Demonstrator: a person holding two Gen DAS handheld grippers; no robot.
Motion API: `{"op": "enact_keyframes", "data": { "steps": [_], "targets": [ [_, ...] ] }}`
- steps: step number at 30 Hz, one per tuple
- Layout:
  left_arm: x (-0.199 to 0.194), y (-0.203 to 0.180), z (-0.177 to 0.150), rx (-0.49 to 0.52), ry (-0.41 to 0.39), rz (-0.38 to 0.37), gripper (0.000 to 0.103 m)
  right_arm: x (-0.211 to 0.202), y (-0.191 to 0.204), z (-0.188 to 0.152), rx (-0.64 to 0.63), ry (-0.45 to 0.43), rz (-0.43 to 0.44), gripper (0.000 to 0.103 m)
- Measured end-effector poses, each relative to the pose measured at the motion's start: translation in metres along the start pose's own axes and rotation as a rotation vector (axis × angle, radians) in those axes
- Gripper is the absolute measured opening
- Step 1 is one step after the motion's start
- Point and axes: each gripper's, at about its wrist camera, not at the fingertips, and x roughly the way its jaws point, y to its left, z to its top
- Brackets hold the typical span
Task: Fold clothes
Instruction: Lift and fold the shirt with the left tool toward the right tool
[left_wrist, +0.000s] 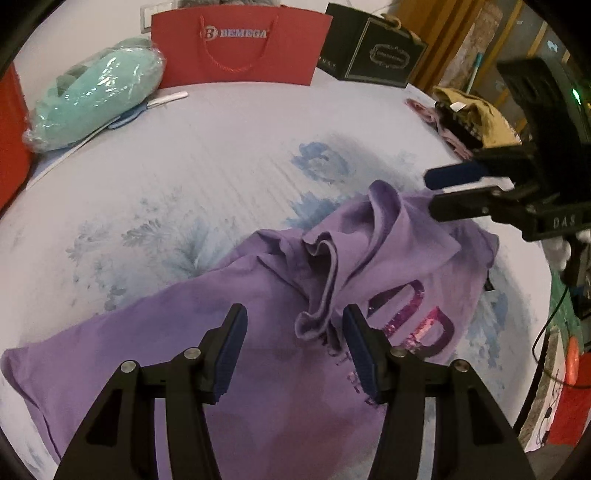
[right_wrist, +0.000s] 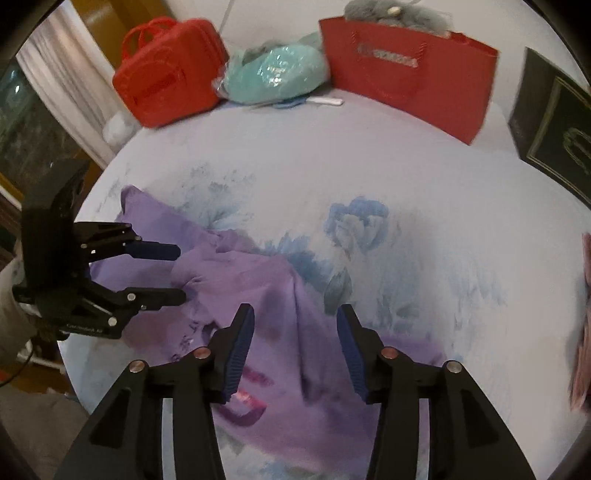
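A purple T-shirt with shiny pink lettering lies rumpled on a white floral bedsheet. It also shows in the right wrist view. My left gripper is open and empty, just above the shirt, beside a bunched sleeve. It also shows in the right wrist view, at the shirt's left side. My right gripper is open and empty, hovering over the shirt's raised fold. In the left wrist view it hangs over the shirt's far edge.
At the back stand a red paper bag, a black gift box and a bagged teal item. A red case stands at the back left. Other folded clothes lie at the right edge of the bed.
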Motion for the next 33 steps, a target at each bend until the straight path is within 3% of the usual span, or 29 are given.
{"op": "enact_keyframes", "data": {
  "steps": [3,5,6,7,8,9,12,16,19,21,22,27,31,33],
  "targets": [
    [0.011,-0.004,0.004,0.036,0.027,0.031,0.045,0.017,-0.004,0.009,-0.019,0.036,0.038,0.057],
    [0.018,-0.007,0.006,0.053,0.048,0.047,0.012,0.030,-0.003,0.015,-0.034,0.063,0.070,0.057],
    [0.020,-0.008,0.008,0.056,0.056,0.054,0.009,0.038,-0.002,0.018,-0.042,0.079,0.087,0.056],
    [0.021,-0.009,0.009,0.063,0.055,0.063,0.007,0.046,-0.001,0.020,-0.049,0.098,0.103,0.043],
    [0.022,-0.010,0.009,0.071,0.053,0.072,0.006,0.051,0.000,0.020,-0.059,0.103,0.109,0.012],
    [0.023,-0.011,0.011,0.079,0.052,0.085,0.005,0.054,0.002,0.021,-0.071,0.102,0.110,0.005],
    [0.014,-0.015,0.019,0.095,-0.001,0.147,0.004,0.046,0.006,0.022,-0.100,0.038,0.096,0.005],
    [-0.010,-0.023,0.026,0.128,-0.115,0.236,0.005,-0.009,0.015,0.010,-0.135,-0.147,0.046,0.005],
    [-0.035,-0.037,0.012,0.167,-0.221,0.300,0.009,-0.048,0.036,-0.023,-0.226,-0.242,-0.022,0.005],
    [-0.039,-0.042,-0.010,0.187,-0.214,0.286,0.022,-0.054,0.046,-0.049,-0.244,-0.221,-0.023,0.005],
    [-0.038,-0.043,-0.022,0.197,-0.192,0.276,0.035,-0.053,0.050,-0.066,-0.232,-0.189,-0.002,0.005],
    [-0.024,-0.031,-0.067,0.169,-0.045,0.208,0.037,-0.037,0.041,-0.116,-0.065,-0.092,0.004,0.005],
    [-0.046,-0.013,-0.049,0.066,-0.104,0.162,0.039,-0.047,0.030,-0.112,0.047,-0.156,0.003,0.007],
    [-0.050,-0.009,-0.033,0.041,-0.134,0.096,0.053,-0.052,0.029,-0.104,0.065,-0.184,-0.004,0.008]
  ]
}}
